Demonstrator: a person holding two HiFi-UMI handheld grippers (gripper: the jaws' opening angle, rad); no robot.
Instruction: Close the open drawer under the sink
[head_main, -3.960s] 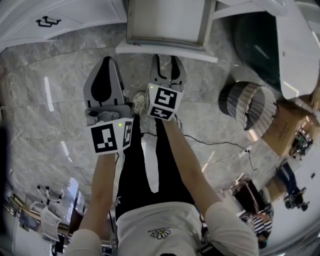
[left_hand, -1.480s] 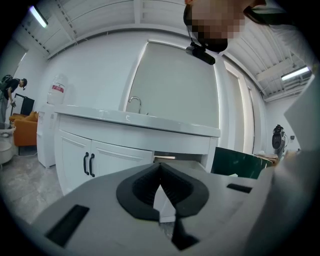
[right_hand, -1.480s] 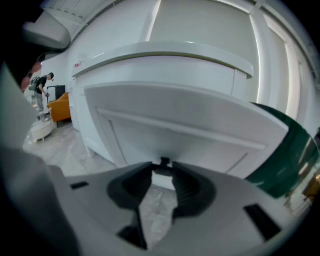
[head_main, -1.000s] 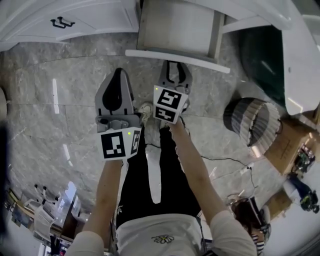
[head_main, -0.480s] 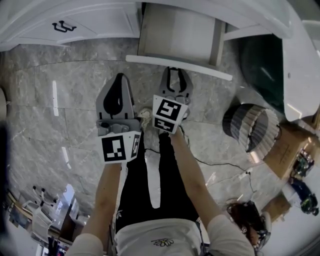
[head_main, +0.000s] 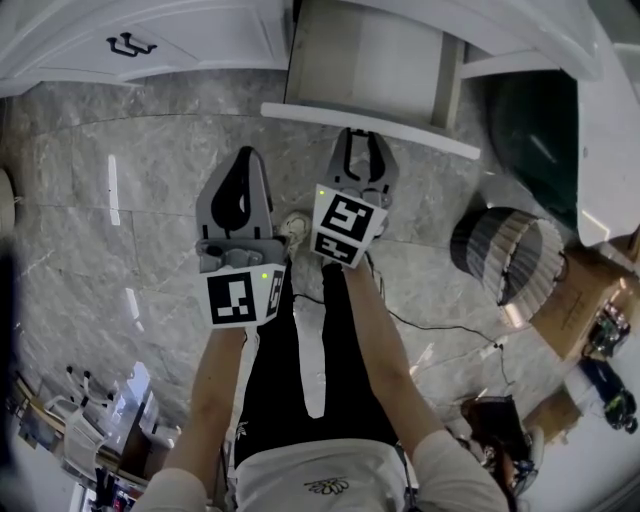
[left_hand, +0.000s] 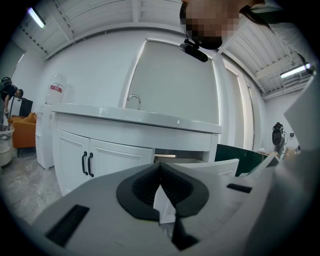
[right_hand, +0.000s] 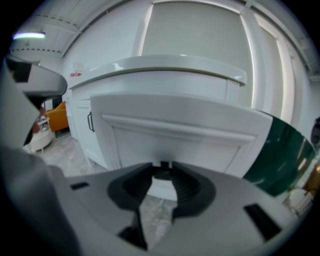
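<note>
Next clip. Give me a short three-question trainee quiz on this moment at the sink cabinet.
1. True or false: the drawer stands open.
2. Which is nearer the drawer's front: A) left hand-held gripper or B) right hand-held gripper?
3. What colour are the cabinet door handles?
Key: 1 true; 2 B; 3 black.
</note>
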